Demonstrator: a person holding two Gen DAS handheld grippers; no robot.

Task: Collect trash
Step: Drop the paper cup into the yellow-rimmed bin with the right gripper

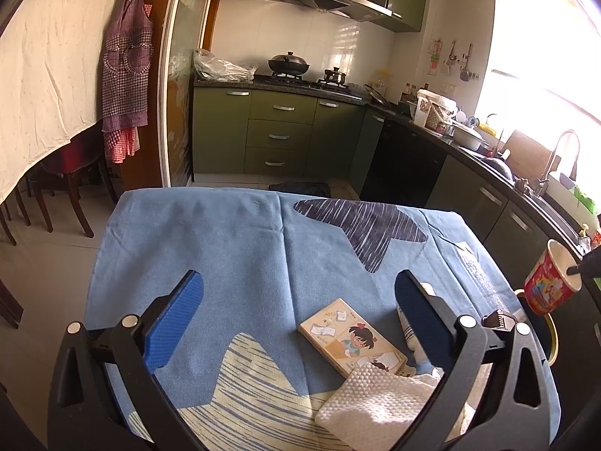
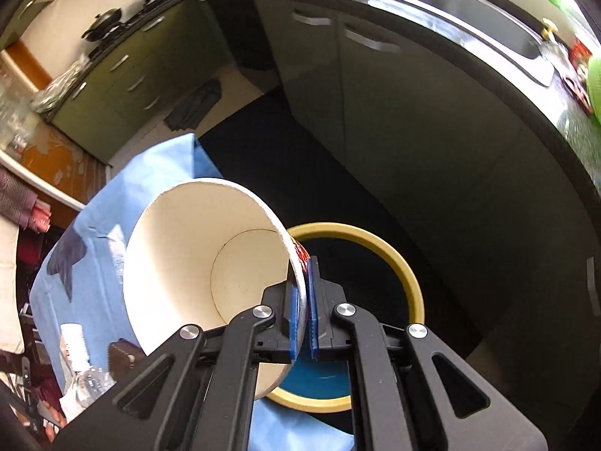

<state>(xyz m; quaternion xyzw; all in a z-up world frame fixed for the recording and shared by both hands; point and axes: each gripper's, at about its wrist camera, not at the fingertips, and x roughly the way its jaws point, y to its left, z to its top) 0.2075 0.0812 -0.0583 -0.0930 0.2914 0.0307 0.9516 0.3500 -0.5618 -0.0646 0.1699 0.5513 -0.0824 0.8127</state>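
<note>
My right gripper [image 2: 304, 300] is shut on the rim of a paper cup [image 2: 195, 263], white inside and red outside. One pad is inside the wall, the other outside. The cup is tilted above the near edge of a yellow-rimmed bin [image 2: 375, 248] beside the table. In the left wrist view the same cup [image 1: 552, 282] hangs off the table's right edge. My left gripper [image 1: 296, 300] stands open above the blue cloth, holding nothing. Near its right finger lie a cartoon-printed box [image 1: 353, 338], a white paper towel [image 1: 379, 402] and a white tube [image 1: 407, 332].
The table [image 1: 225, 248] carries a blue cloth. A dark ridged object [image 1: 499, 317] lies at its right edge and a clear bottle [image 2: 79, 357] lies on it. Green cabinets [image 1: 278, 135] and a counter with a sink [image 2: 469, 11] run behind and right. Chairs [image 1: 64, 188] stand at left.
</note>
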